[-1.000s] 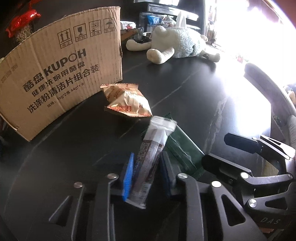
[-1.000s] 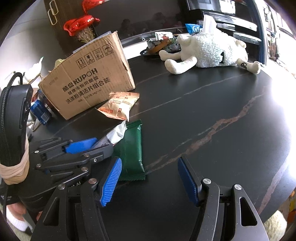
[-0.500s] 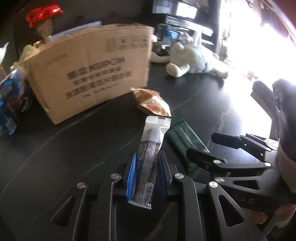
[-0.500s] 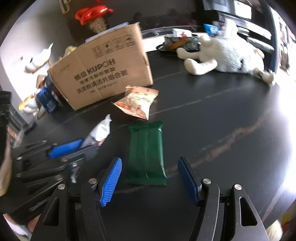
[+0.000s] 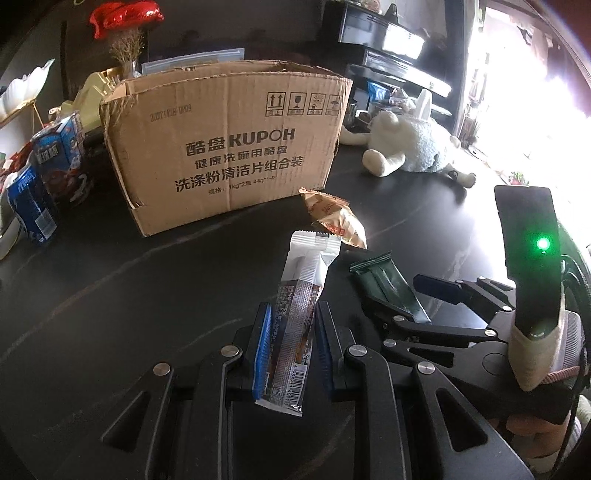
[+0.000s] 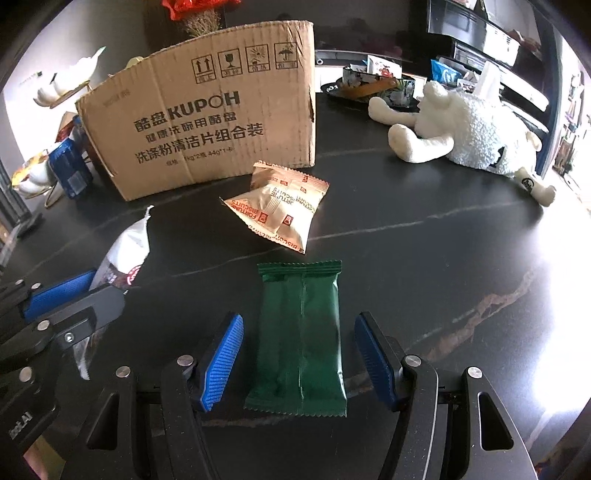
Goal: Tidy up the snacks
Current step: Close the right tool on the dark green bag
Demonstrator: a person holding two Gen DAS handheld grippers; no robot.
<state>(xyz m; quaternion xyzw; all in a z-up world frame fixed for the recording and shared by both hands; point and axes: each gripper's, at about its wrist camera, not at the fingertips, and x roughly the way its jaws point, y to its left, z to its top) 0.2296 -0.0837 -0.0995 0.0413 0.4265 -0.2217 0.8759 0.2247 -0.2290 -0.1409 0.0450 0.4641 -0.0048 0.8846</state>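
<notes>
Home living room suggested: dark marble-veined table (image 6: 461, 258), white plush sheep (image 6: 476, 136) lying at 2 o'clock, red foil balloon (image 5: 125, 16) at 11, sunlit window (image 5: 535, 92) at 2.

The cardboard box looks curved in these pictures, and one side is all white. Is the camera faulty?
Fisheye lenses: in the right wrist view the cardboard box bows along its top edge, and black corners frame both views. In the left wrist view a window at the right is blown out to white, with glare on the dark table. Both pictures are sharp.
</notes>
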